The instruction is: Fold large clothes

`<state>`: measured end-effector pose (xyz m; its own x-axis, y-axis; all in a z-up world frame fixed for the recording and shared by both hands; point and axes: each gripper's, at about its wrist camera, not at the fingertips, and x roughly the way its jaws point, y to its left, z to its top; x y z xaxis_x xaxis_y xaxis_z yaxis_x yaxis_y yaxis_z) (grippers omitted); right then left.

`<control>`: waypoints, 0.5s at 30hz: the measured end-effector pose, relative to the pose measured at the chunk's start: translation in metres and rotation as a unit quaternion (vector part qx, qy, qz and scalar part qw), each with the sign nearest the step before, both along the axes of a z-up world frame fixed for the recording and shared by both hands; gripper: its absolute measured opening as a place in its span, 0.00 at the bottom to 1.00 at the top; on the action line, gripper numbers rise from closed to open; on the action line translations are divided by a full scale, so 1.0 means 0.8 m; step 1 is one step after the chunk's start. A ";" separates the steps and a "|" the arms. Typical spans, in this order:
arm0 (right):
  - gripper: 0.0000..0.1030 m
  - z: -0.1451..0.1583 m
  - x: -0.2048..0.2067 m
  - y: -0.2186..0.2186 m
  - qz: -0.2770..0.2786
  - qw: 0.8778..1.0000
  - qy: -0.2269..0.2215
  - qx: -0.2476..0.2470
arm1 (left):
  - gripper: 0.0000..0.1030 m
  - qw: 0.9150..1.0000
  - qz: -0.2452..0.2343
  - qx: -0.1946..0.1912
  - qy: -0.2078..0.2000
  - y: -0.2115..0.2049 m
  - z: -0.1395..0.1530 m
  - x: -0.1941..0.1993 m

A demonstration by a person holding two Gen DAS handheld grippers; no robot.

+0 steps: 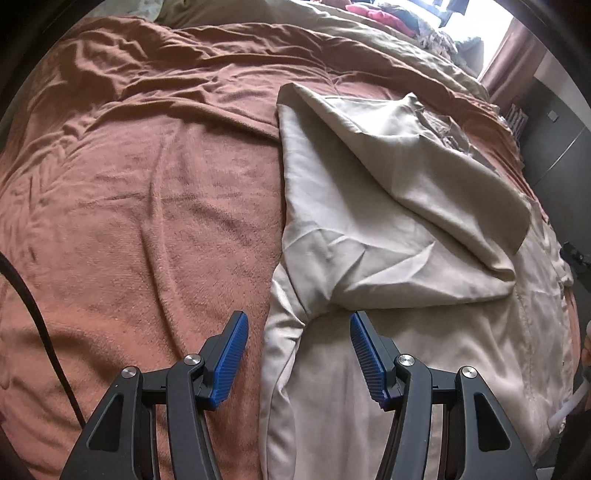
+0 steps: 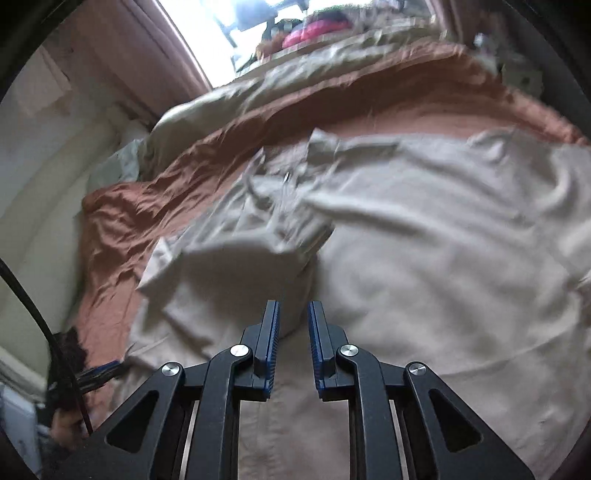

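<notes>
beige garment (image 1: 388, 229): lies on brown bedspread (image 1: 147, 203), long axis 6 to 12 o'clock, one part folded back toward 3 o'clock. left gripper (image 1: 299, 332) jaws wide, empty. right gripper (image 2: 293, 321) jaws narrow, empty, above the garment.

A garment (image 1: 388, 229) is lying on a blanket (image 1: 140, 192) that is covering the bed, sitting toward the right side in the left wrist view, with one flap folded back over its own middle. The bare blanket is stretching to the left and far behind it. A second cover (image 1: 369, 40) is lying beyond the blanket's far edge, and a pile of clothes (image 1: 380, 14) is sitting farther still, near the window (image 1: 476, 22). A curtain (image 1: 509, 59) is hanging at the far right.
</notes>
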<state>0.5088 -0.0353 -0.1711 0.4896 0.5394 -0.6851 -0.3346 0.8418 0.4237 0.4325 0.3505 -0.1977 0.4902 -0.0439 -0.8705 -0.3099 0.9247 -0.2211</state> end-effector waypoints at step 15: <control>0.99 -0.080 0.155 0.000 -0.025 0.983 0.109 0.148 | 0.58 1.000 0.005 0.015 -0.002 0.005 -0.008 0.009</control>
<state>0.6331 -0.0355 -0.2354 0.3801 0.7097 -0.5931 -0.1699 0.6839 0.7095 0.4397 0.3544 -0.2037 0.4947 -0.0132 -0.8690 -0.3175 0.9280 -0.1948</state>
